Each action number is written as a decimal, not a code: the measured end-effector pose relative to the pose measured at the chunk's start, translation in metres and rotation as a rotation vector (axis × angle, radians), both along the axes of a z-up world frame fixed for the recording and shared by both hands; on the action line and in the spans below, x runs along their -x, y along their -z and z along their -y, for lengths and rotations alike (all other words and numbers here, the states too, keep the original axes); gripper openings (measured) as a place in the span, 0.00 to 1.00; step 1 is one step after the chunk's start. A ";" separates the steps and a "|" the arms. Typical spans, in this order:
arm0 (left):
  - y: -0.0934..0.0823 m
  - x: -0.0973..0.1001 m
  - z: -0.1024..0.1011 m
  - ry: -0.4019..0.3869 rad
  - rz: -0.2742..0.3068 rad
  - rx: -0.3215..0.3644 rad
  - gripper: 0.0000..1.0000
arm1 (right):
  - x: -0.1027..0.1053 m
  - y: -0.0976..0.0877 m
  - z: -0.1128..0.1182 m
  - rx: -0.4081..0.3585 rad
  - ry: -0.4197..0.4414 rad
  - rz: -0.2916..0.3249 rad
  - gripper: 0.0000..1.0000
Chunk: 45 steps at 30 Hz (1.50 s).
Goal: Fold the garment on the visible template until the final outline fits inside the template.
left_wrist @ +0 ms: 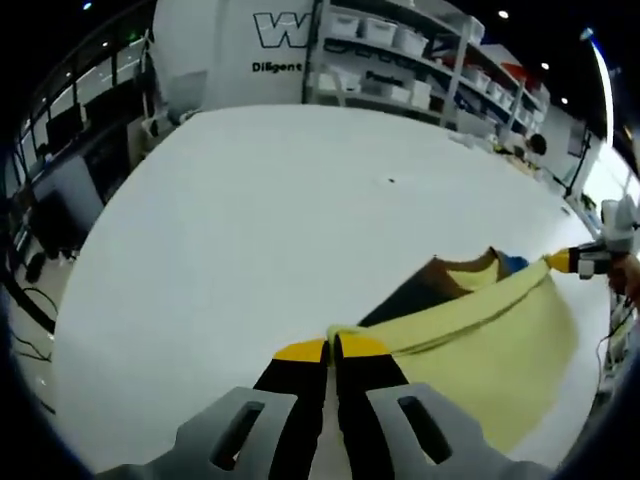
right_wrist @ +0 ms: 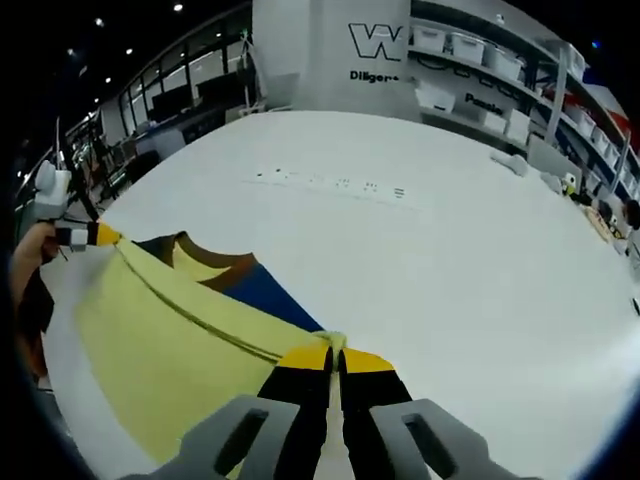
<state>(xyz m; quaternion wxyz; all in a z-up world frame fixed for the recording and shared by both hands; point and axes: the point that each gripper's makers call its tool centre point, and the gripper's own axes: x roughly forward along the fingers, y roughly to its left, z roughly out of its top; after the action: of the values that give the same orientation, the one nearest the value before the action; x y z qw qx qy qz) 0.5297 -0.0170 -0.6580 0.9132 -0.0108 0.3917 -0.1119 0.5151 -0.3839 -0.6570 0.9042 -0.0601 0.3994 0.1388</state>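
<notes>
A yellow garment [left_wrist: 490, 340] [right_wrist: 150, 350] with a brown collar [left_wrist: 465, 272] [right_wrist: 205, 262] and a dark blue part [right_wrist: 265, 290] is stretched between both grippers over the white table [left_wrist: 250, 200] [right_wrist: 450, 270]. My left gripper [left_wrist: 330, 345] is shut on one end of the garment's yellow edge, and it comes into the right gripper view from the left [right_wrist: 100, 235]. My right gripper [right_wrist: 337, 352] is shut on the other end, and it comes into the left gripper view from the right [left_wrist: 560, 262]. The edge runs taut between them. I cannot make out a template.
Shelves with white bins [left_wrist: 400, 50] [right_wrist: 480, 60] stand behind the table's far side, next to a white pillar with lettering [left_wrist: 230, 50]. A power strip [right_wrist: 330, 183] lies far out on the table. A hand [right_wrist: 25, 260] holds the left gripper.
</notes>
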 end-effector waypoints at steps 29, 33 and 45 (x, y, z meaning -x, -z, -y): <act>-0.010 0.014 0.011 0.516 0.186 -0.192 0.44 | 0.008 -0.007 0.000 0.263 -0.435 0.178 0.36; -0.004 0.006 0.014 0.577 0.202 -0.234 0.40 | 0.000 -0.004 0.001 0.339 -0.499 0.203 0.31; 0.003 -0.018 0.015 0.449 0.171 -0.172 0.05 | -0.021 0.004 -0.009 0.212 -0.446 0.172 0.00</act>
<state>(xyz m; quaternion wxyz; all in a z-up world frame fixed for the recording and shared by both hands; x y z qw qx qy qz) 0.5478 -0.0319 -0.6608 0.8929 0.1636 0.3136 -0.2787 0.5359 -0.3752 -0.6614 0.8705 -0.2526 0.3101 0.2866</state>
